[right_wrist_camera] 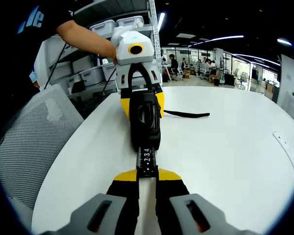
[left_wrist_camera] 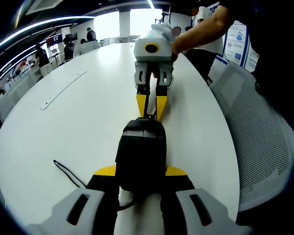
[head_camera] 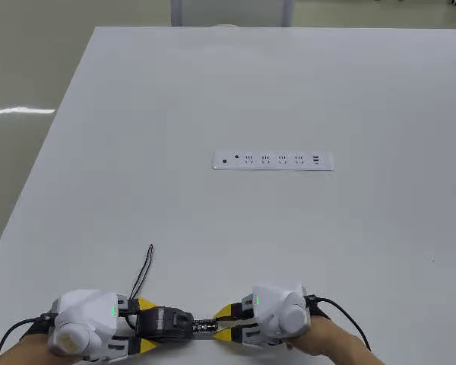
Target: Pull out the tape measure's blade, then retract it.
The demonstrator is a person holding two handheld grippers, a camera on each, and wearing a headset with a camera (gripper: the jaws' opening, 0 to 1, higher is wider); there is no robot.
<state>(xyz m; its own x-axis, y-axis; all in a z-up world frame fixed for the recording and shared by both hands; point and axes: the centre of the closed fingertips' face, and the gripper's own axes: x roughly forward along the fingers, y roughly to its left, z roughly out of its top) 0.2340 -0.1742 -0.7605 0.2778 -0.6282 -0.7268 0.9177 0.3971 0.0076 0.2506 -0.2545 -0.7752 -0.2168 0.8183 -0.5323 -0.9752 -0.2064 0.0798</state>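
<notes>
Closest to the head camera, at the near edge of the desk (head_camera: 289,91), the two grippers face each other tip to tip, each held in a hand. Between them lies the tape measure (head_camera: 167,322), a black case resting on the desk top just in from that near edge.

The left gripper (head_camera: 147,325) has its jaws clamped on the case from both sides. In the left gripper view, the left gripper (left_wrist_camera: 141,171) shows its yellow fingertips (left_wrist_camera: 106,170) pressed against the tape measure (left_wrist_camera: 141,149), which sits squarely between the jaws and reaches forward beyond them.

A short length of blade (head_camera: 205,326) runs out of the case towards the right gripper (head_camera: 225,324). In the right gripper view, the right gripper (right_wrist_camera: 147,175) has its jaws closed on the blade (right_wrist_camera: 147,157), where the printed figures 2, 3 and 4 can be read. The tape measure (right_wrist_camera: 145,120) lies straight ahead of it, near its tips.

A thin black strap (head_camera: 143,271) trails from the case across the desk, away from the near edge. A white power strip (head_camera: 272,160) lies flat near the middle of the desk, well apart from the grippers. A grey mesh chair (left_wrist_camera: 255,132) stands beside the desk's near edge.
</notes>
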